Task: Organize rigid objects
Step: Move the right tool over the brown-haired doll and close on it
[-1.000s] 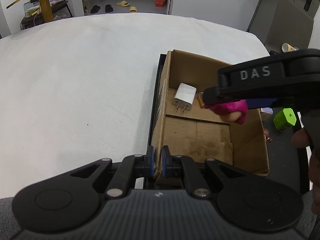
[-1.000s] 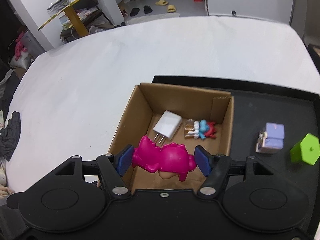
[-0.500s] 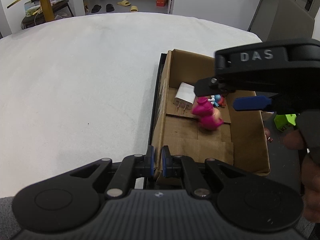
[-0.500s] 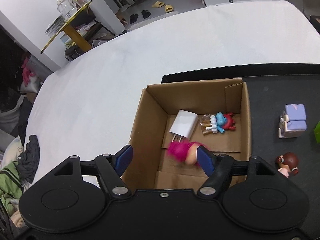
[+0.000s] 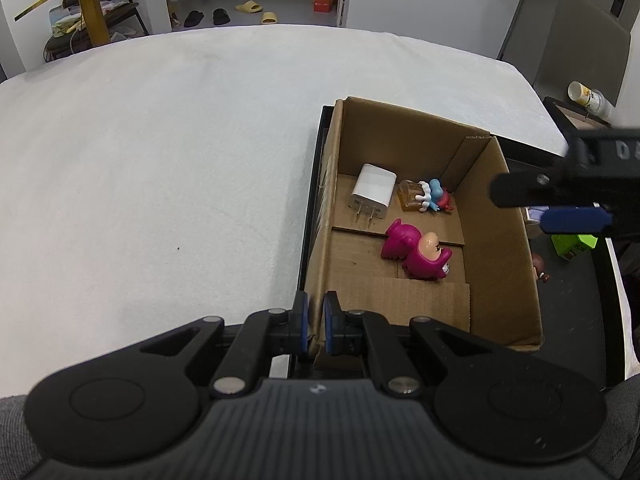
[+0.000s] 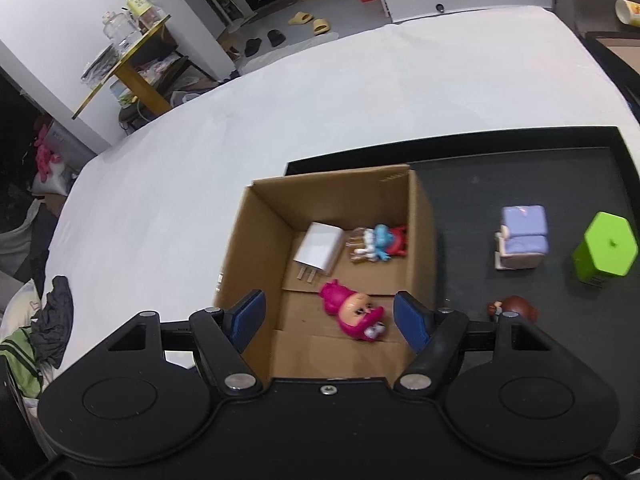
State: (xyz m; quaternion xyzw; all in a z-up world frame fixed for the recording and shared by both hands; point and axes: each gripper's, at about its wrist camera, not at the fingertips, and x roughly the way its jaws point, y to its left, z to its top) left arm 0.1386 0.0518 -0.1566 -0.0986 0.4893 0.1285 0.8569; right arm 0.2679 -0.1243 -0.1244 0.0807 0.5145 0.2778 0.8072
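Now my right tool (image 6: pixel 329 316) hung wide and empty above the cardboard box (image 6: pixel 256 236), pink figure (image 6: pixel 354 314) lying inside; my left tool (image 5: pixel 314 328) pinched the box wall.

Looks like a home, lived-in room. Slippers (image 5: pixel 249 7) and dark shoes (image 5: pixel 194 18) on the floor at 12 o'clock by a doorway. Yellow-legged side table (image 6: pixel 120 64) at 10 o'clock, stacked with jars and bottles. Clothes pile (image 6: pixel 40 320) at 9 o'clock. White-covered table (image 5: pixel 160 160), toys in a cardboard box (image 5: pixel 500 260).
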